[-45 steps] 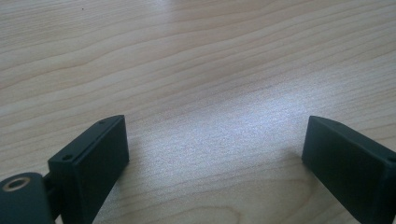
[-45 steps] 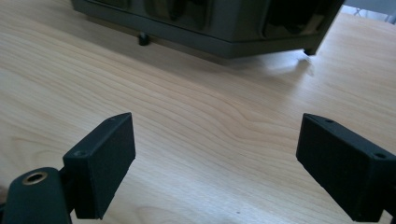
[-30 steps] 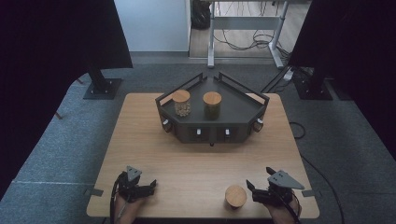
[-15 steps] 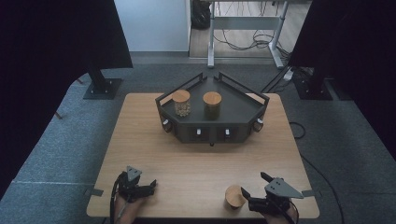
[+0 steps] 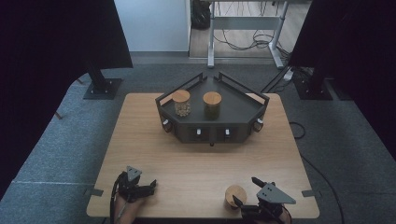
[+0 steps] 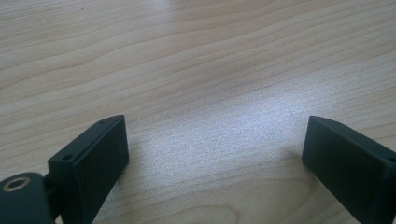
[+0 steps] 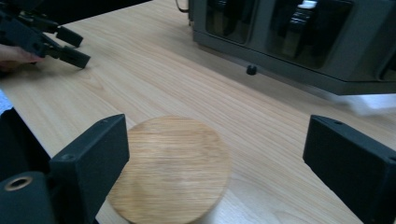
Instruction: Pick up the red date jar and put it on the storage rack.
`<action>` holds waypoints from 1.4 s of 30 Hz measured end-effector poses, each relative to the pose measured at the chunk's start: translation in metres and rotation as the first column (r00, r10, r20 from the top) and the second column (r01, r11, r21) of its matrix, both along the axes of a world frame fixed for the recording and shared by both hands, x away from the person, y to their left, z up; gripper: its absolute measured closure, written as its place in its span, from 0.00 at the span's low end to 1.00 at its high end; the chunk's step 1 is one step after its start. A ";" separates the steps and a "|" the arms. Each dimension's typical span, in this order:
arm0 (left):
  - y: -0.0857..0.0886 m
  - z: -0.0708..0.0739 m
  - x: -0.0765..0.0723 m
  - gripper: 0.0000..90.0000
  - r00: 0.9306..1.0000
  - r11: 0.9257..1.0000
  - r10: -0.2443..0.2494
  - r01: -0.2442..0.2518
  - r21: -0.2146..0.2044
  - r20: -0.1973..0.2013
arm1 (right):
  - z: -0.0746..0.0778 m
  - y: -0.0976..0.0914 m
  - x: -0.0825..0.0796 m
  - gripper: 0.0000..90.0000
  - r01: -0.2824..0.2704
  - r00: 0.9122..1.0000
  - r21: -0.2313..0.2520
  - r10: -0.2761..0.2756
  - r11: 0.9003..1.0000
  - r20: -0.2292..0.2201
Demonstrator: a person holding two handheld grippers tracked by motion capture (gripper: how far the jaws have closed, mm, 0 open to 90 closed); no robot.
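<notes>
The jar (image 5: 235, 196) stands near the table's (image 5: 140, 140) front edge, towards its right corner. The right gripper (image 7: 215, 154) has just been opened wide, and the jar's lid is seen between the jaws, untouched. A grasp is judged in hand: the jaws must be centred, then closed. The left gripper (image 6: 212, 149) is held open over bare wood near the front left corner.

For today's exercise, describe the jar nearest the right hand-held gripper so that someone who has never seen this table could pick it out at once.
Start at the wooden table and go to its near edge, on the right. There, just left of the right hand-held gripper, stands a jar with a round wooden lid. Unlike the two wooden-lidded jars on the dark tray, it stands alone on the bare tabletop.
</notes>
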State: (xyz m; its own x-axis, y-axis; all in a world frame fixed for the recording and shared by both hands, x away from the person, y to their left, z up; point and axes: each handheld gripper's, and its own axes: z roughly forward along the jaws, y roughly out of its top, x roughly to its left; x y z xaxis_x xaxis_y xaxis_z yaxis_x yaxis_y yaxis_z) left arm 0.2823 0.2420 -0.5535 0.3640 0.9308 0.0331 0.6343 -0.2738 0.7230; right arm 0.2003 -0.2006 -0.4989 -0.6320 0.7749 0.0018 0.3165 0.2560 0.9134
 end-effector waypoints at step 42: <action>0.000 0.000 0.000 0.07 1.000 1.000 -0.003 0.003 0.000 -0.001 | -0.029 0.016 0.003 0.26 -0.058 0.995 0.022 0.059 0.998 -0.076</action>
State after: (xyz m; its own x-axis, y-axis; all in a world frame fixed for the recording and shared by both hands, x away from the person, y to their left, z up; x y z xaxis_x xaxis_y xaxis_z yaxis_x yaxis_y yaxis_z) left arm 0.2826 0.2418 -0.5535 0.3664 0.9299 0.0327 0.6344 -0.2754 0.7223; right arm 0.2030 -0.1842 -0.5278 -0.6737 0.7360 0.0670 0.3709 0.2584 0.8920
